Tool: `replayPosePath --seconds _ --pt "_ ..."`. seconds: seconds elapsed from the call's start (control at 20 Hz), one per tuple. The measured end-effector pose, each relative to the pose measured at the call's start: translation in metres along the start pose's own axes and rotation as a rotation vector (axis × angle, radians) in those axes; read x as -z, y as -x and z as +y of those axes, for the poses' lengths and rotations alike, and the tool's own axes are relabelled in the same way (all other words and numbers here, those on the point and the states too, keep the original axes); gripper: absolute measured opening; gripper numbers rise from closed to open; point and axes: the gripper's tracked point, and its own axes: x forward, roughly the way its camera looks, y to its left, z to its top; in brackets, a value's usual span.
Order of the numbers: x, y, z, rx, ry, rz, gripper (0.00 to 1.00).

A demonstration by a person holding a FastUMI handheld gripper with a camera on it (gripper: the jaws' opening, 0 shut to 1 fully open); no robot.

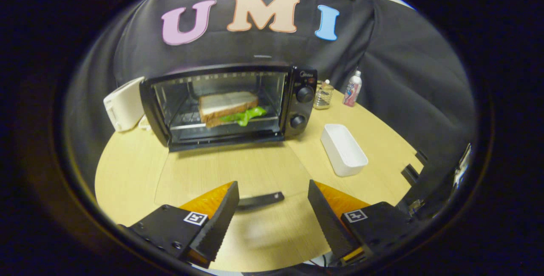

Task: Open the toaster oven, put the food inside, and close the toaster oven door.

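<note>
My gripper (pixel 272 191) stands spread, gripping nothing; the door handle (pixel 260 200) lies between its fingers. The glass door (pixel 229 174) is folded flat over the table (pixel 127 170). Beyond, the toaster oven (pixel 229 104) holds the sandwich (pixel 229 107) on its rack

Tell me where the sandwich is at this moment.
In the gripper view, the sandwich sits on the rack inside the toaster oven, whose glass door lies folded down, well beyond the open tool.
</note>
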Motion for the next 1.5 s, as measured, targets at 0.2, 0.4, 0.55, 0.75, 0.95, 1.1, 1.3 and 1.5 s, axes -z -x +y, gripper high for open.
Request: replayPosePath --seconds 0.2,0.4,0.55,0.75,0.95,1.1,1.3,1.5 --pt "0.033 0.007 0.019 -0.043 0.039 0.073 1.0" --pt "0.049 -0.008 0.038 -0.114 0.02 0.119 1.0" --pt "0.063 -0.015 0.043 -0.127 0.05 0.158 1.0" --pt "0.065 -0.026 0.051 -0.151 0.099 0.158 1.0" --pt "0.061 -0.03 0.057 -0.168 0.124 0.149 1.0" --pt "0.053 -0.024 0.055 -0.17 0.118 0.114 1.0" --pt "0.039 -0.017 0.055 -0.181 0.096 0.077 1.0" --pt "0.024 -0.015 0.055 -0.171 0.099 0.046 1.0"
